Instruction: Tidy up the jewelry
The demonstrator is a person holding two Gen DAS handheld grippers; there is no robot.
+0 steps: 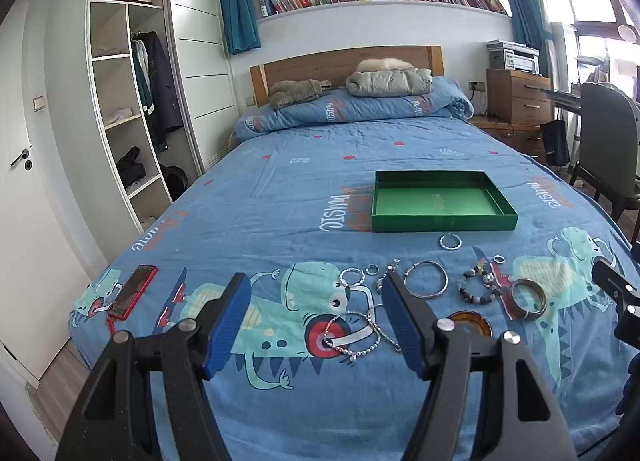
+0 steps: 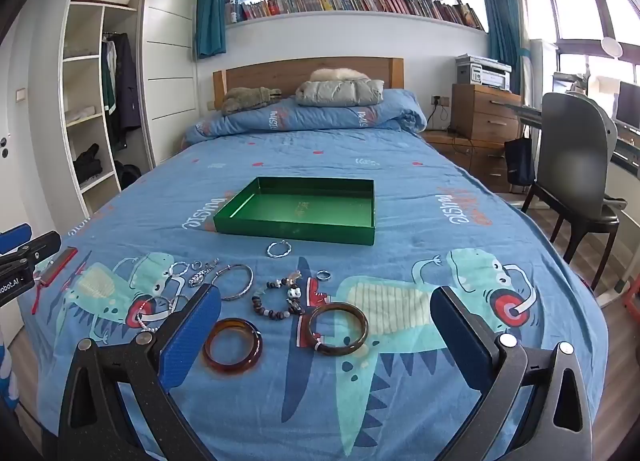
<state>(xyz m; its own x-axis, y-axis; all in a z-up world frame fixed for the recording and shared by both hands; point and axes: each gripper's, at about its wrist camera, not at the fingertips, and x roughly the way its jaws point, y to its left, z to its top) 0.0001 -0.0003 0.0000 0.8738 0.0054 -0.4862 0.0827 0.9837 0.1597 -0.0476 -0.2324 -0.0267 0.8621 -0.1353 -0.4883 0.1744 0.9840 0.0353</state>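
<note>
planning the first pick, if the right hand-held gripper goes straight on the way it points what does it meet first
Probably the dark brown bangle lying flat on the bedspread, between the open right hand-held gripper fingers; the amber bangle sits just left. Depth is uncertain.

The right gripper (image 2: 326, 319) hangs wide open at the bottom of the frame; an amber bangle (image 2: 233, 345) and a darker bangle (image 2: 338, 329) lie between its fingers, below the green tray (image 2: 294, 227) at centre.

Item count on the bed: one green tray (image 2: 294, 227), empty; two brown bangles (image 2: 233, 345); one large silver bangle (image 2: 233, 281); one beaded bracelet (image 2: 276, 299); one pearl-and-chain strand (image 1: 352, 335); one red phone (image 1: 134, 291). Several small silver rings (image 2: 279, 249) lie nearby; exact number unclear.
</note>
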